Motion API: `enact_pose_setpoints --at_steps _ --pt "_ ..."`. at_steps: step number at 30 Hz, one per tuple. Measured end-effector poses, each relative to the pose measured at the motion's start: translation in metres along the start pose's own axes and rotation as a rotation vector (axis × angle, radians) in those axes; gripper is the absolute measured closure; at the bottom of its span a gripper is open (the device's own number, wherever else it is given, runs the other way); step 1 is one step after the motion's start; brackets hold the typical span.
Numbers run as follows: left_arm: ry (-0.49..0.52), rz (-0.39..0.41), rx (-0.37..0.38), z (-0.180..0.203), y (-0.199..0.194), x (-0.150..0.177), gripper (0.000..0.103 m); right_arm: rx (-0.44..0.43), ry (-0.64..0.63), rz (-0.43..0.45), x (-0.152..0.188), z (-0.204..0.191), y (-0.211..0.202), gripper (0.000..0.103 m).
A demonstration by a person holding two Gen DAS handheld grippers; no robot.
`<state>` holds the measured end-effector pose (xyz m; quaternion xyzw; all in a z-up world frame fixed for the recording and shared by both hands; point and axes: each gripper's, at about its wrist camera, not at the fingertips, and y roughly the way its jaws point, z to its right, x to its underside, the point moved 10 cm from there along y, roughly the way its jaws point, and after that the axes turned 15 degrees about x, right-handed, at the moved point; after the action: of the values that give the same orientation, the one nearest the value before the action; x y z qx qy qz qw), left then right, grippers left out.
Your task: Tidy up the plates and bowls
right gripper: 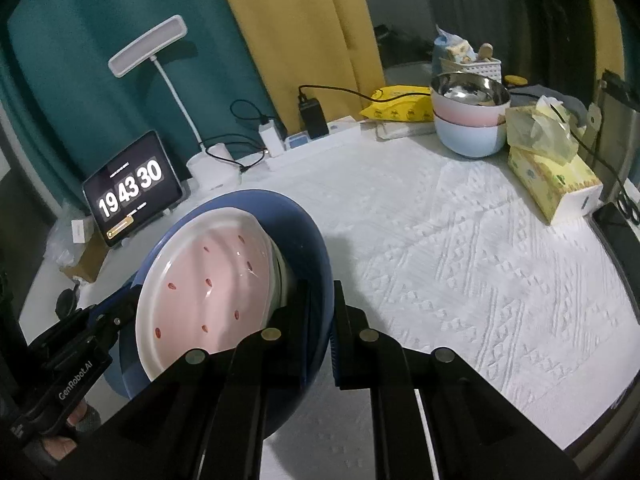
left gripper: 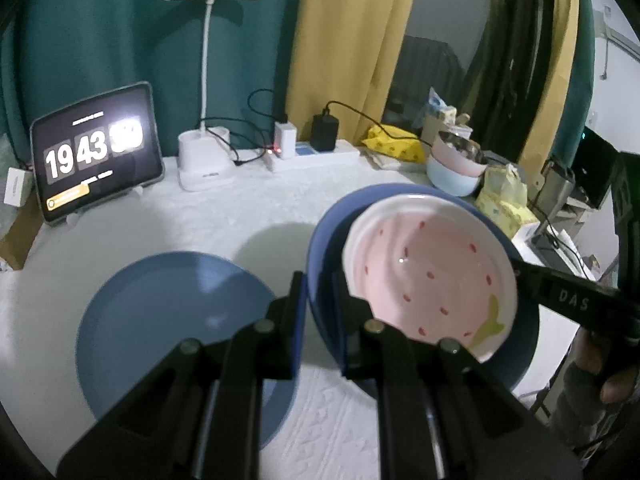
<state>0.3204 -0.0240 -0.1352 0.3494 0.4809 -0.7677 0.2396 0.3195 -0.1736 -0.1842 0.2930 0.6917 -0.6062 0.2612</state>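
A dark blue plate (left gripper: 332,220) (right gripper: 296,232) hangs tilted above the white table cover, with its shadow below it. In it rests a pink dish with red seed marks (left gripper: 432,272) (right gripper: 212,272). My left gripper (left gripper: 320,288) is shut on the blue plate's left rim. It shows in the right wrist view as a black arm (right gripper: 116,312). My right gripper (right gripper: 322,296) is shut on the opposite rim, and its finger (left gripper: 560,292) reaches in from the right in the left wrist view. A second blue plate (left gripper: 168,320) lies flat on the table, lower left.
A stack of bowls (left gripper: 456,168) (right gripper: 468,128), a metal one on top, stands at the back right beside a tissue box (right gripper: 556,184). A tablet clock (left gripper: 96,152), a desk lamp (left gripper: 206,160) and a power strip (left gripper: 316,156) line the back edge.
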Motion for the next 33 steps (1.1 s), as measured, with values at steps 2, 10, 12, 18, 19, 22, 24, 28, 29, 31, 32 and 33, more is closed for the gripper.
enact_pose_setpoints --at_steps 2,10,12,18,19,22,24,28,29,31,32,33 --pt "-0.003 0.005 -0.003 -0.003 -0.004 0.000 0.091 -0.001 -0.005 0.002 -0.001 -0.005 -0.002 0.093" --pt "-0.019 0.028 -0.017 -0.018 -0.024 0.002 0.091 -0.018 -0.033 0.009 0.001 -0.030 -0.008 0.093" --pt "-0.026 0.033 -0.021 -0.023 -0.029 0.004 0.091 -0.022 -0.042 0.012 0.002 -0.037 -0.010 0.093" --pt "-0.042 0.054 -0.039 -0.039 -0.047 0.006 0.091 -0.044 -0.066 0.019 0.002 -0.058 -0.013 0.093" --pt "-0.044 0.056 -0.042 -0.042 -0.049 0.006 0.091 -0.047 -0.069 0.018 0.002 -0.062 -0.012 0.093" --pt "-0.054 0.063 -0.054 -0.050 -0.057 0.007 0.091 -0.062 -0.080 0.014 0.003 -0.073 -0.012 0.093" --pt "-0.060 0.071 -0.061 -0.056 -0.061 0.007 0.091 -0.069 -0.085 0.013 0.003 -0.081 -0.011 0.093" --pt "-0.073 0.082 -0.078 -0.068 -0.067 0.007 0.091 -0.079 -0.105 0.014 0.000 -0.097 -0.009 0.093" --pt "-0.079 0.082 -0.081 -0.071 -0.068 0.007 0.091 -0.082 -0.108 0.012 0.000 -0.102 -0.007 0.093" --pt "-0.085 0.085 -0.086 -0.078 -0.070 0.007 0.091 -0.090 -0.111 0.005 0.000 -0.109 -0.004 0.093" --pt "-0.089 0.086 -0.089 -0.081 -0.072 0.007 0.091 -0.093 -0.115 0.003 0.000 -0.112 -0.003 0.093" --pt "-0.093 0.087 -0.091 -0.084 -0.073 0.006 0.091 -0.096 -0.117 0.000 -0.001 -0.116 -0.002 0.093"
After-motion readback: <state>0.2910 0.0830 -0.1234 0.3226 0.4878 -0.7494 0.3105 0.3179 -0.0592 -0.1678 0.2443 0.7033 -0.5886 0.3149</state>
